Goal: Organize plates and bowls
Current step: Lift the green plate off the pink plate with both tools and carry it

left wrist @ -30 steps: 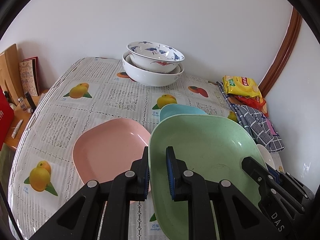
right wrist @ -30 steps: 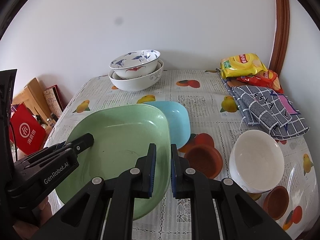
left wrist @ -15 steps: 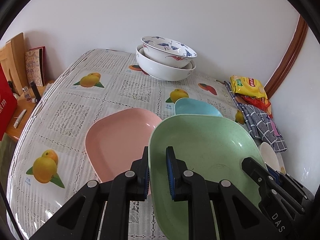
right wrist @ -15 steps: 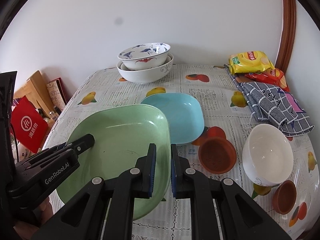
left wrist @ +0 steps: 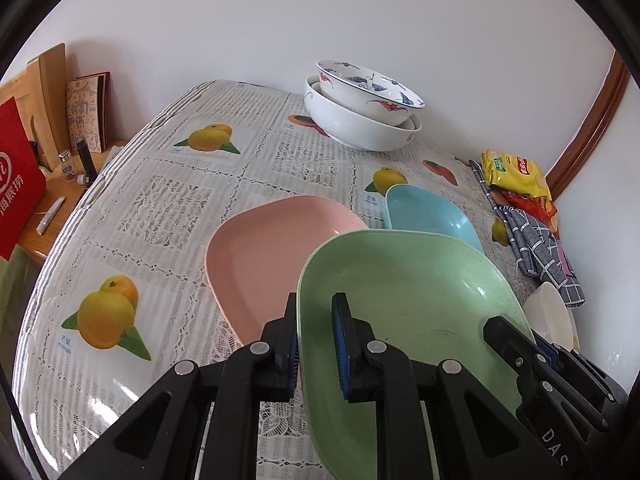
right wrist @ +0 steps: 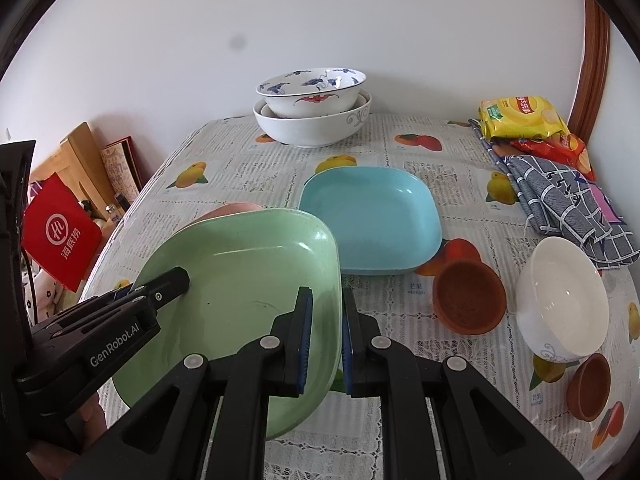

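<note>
Both grippers carry one green plate (left wrist: 408,292) (right wrist: 240,276) above the table. My left gripper (left wrist: 316,312) is shut on its left rim, and my right gripper (right wrist: 326,304) is shut on its right rim. Below and left of it lies a pink plate (left wrist: 272,248), of which only a sliver (right wrist: 230,210) shows in the right wrist view. A blue plate (right wrist: 372,220) (left wrist: 428,214) lies behind the green one. Two stacked patterned white bowls (left wrist: 360,108) (right wrist: 314,108) stand at the far edge by the wall.
A white bowl (right wrist: 562,300) and two brown dishes (right wrist: 470,298) (right wrist: 590,386) sit at the right. A checked cloth (right wrist: 568,204) and snack bags (right wrist: 520,116) lie at the far right. A red bag (right wrist: 60,232) and boards stand left of the table (left wrist: 140,208).
Both grippers have moved left and lower with the green plate. The pink plate now shows more fully in the left view, and the blue plate is uncovered in the right view.
</note>
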